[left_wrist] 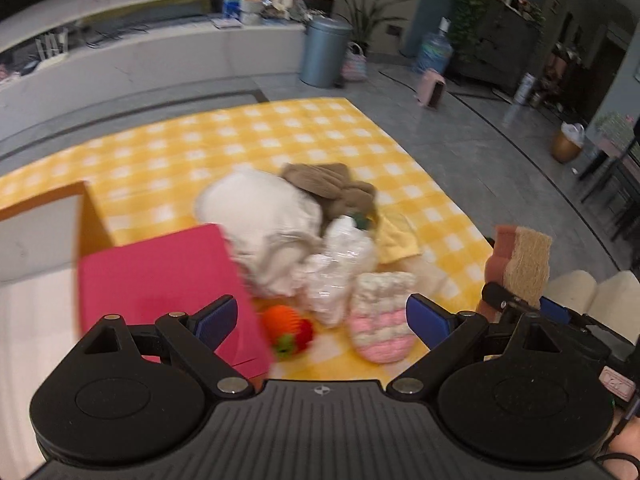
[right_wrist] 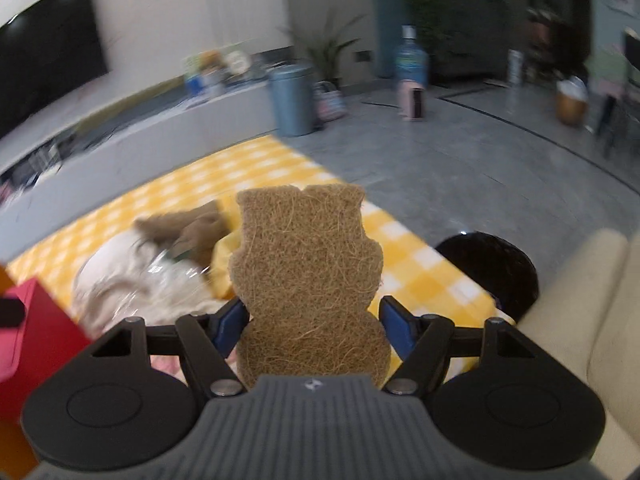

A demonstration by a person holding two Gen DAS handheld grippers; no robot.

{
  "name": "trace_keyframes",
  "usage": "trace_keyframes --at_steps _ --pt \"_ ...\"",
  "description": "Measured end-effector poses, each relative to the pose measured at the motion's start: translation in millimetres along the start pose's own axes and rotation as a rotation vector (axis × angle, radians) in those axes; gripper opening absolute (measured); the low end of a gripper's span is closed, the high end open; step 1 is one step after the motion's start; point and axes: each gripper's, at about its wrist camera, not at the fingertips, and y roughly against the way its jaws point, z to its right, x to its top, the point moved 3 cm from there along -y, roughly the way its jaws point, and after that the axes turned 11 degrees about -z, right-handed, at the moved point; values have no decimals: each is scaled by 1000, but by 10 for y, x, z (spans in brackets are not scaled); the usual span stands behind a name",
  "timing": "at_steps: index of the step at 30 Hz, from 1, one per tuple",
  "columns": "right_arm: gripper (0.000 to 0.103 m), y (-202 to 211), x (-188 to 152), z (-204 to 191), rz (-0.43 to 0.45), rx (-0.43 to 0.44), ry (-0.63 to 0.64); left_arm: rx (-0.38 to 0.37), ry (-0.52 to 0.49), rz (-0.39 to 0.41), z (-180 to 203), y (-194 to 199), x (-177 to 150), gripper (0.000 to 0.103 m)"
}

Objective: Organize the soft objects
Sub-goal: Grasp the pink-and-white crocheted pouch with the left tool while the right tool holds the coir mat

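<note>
Now my right tongs (right_wrist: 311, 322) pinch the brown, bear-shaped fibre scrub sponge (right_wrist: 306, 268) upright between them for sorting, while my left tongs (left_wrist: 322, 318) hang wide above the pink-and-white knitted pouch (left_wrist: 380, 320).

Dim, soft indoor light; motion blur smears both fisheye views, whose edges curve strongly.
</note>
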Motion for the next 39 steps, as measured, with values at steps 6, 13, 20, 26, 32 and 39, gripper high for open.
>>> trace_keyframes --at_steps 6,13,20,26,32,39 --pt "71 -68 29 129 -51 -10 -13 56 -5 -5 223 -368 -21 103" --pt "71 -36 -19 129 -37 -25 11 62 -56 3 455 -639 -133 103" --pt "71 8 -9 312 -3 -74 5 278 -44 78 792 -861 -308 103" --pt "71 23 21 518 13 -110 -32 499 -125 -35 1160 -1192 -280 103" --pt "71 3 55 610 19 -131 -63 455 -152 -179 1167 -1431 -166 94" --pt "71 139 91 516 90 -129 -47 350 -79 -152 948 -1267 -252 57"
